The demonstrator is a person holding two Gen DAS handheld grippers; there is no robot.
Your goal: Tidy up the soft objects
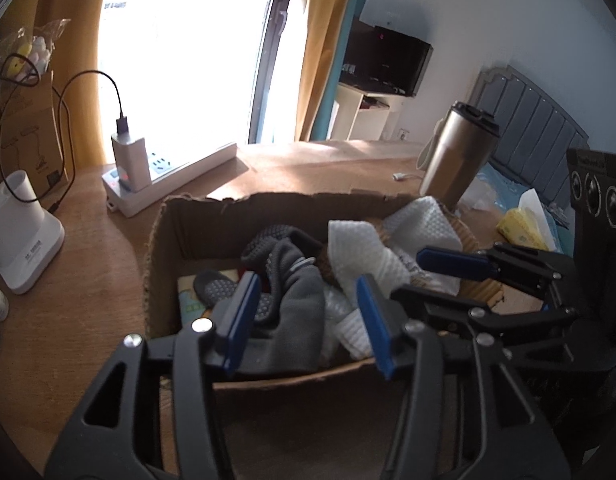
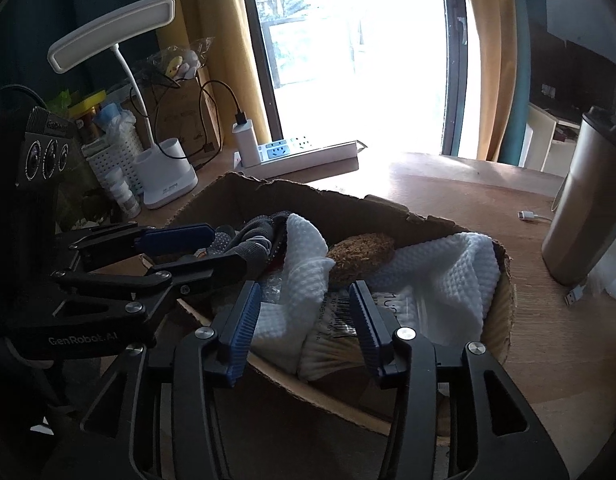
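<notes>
Both our grippers hover over an open cardboard box (image 1: 163, 236) on a wooden desk (image 1: 107, 240): the left gripper (image 1: 308, 316) and right gripper (image 2: 303, 312) each have jaws spread, grasping nothing. Inside the box lie grey dotted socks (image 1: 291, 280), white waffle-textured cloths (image 2: 303, 264) and a brown scrubby pad (image 2: 360, 256). Beyond stand a steel tumbler (image 1: 456, 156), power strip (image 1: 175, 176) and desk lamp (image 2: 115, 28).

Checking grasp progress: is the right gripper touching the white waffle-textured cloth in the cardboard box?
Cannot tell. In the right wrist view the right gripper stands open around the white waffle-textured cloth, contact unclear.
</notes>
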